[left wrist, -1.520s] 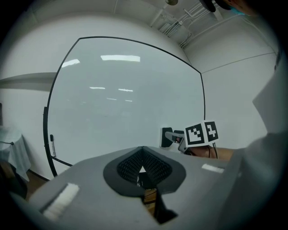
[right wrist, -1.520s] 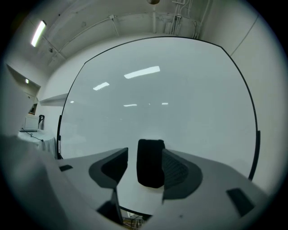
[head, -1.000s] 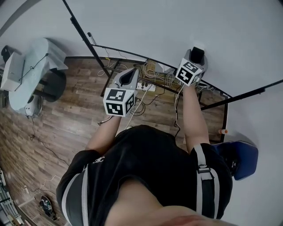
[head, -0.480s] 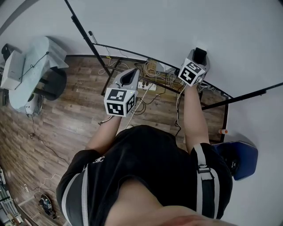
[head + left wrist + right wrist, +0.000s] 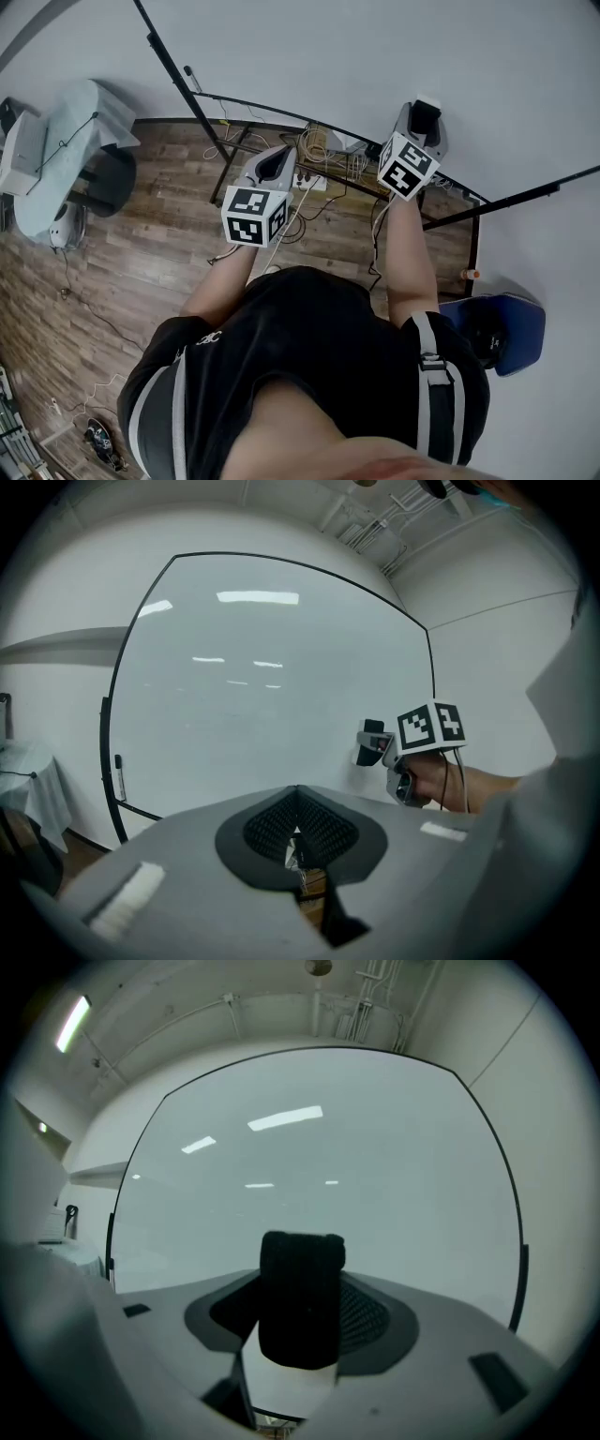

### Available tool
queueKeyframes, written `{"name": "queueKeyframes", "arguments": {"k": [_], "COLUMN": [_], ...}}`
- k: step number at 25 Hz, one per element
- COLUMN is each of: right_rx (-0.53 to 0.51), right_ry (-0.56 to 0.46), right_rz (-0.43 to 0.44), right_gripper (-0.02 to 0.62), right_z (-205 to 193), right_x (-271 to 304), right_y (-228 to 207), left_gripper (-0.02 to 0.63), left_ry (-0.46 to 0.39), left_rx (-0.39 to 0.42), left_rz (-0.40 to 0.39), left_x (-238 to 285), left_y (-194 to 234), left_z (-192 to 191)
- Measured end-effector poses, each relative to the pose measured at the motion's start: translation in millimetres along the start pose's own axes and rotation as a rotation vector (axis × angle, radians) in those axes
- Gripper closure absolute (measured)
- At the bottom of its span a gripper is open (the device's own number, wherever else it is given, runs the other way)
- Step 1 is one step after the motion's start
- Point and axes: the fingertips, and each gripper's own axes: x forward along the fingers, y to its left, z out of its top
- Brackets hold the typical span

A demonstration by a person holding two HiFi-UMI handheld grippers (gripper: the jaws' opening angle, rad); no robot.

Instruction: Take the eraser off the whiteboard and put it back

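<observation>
The left gripper [image 5: 296, 841] is nearest to the body, and its jaws are closed together with nothing between them. Further out, the right gripper [image 5: 424, 117] holds the eraser [image 5: 300, 1297] between widely set jaws, just at the whiteboard [image 5: 375, 1194]. I cannot tell whether the black felt touches the surface.
</observation>
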Motion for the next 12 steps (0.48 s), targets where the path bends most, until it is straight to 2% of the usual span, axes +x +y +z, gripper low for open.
{"name": "queueKeyframes", "arguments": {"k": [7, 12], "right_rx": [0.003, 0.005], "right_ry": [-0.056, -0.057], "right_rz": [0.029, 0.016], "right_gripper": [0.357, 0.357], "right_z": [31.7, 34.2], "right_x": [-49.7, -81.9], "right_y": [0.8, -12.2], "left_gripper": [0.597, 0.597], "left_ry": [0.017, 0.023], "left_rx": [0.003, 0.018], "left_rz": [-0.069, -0.134], "left_x": [7.3, 13.8], "left_y": [-16.3, -40.6], "left_z": [-5.6, -7.3]}}
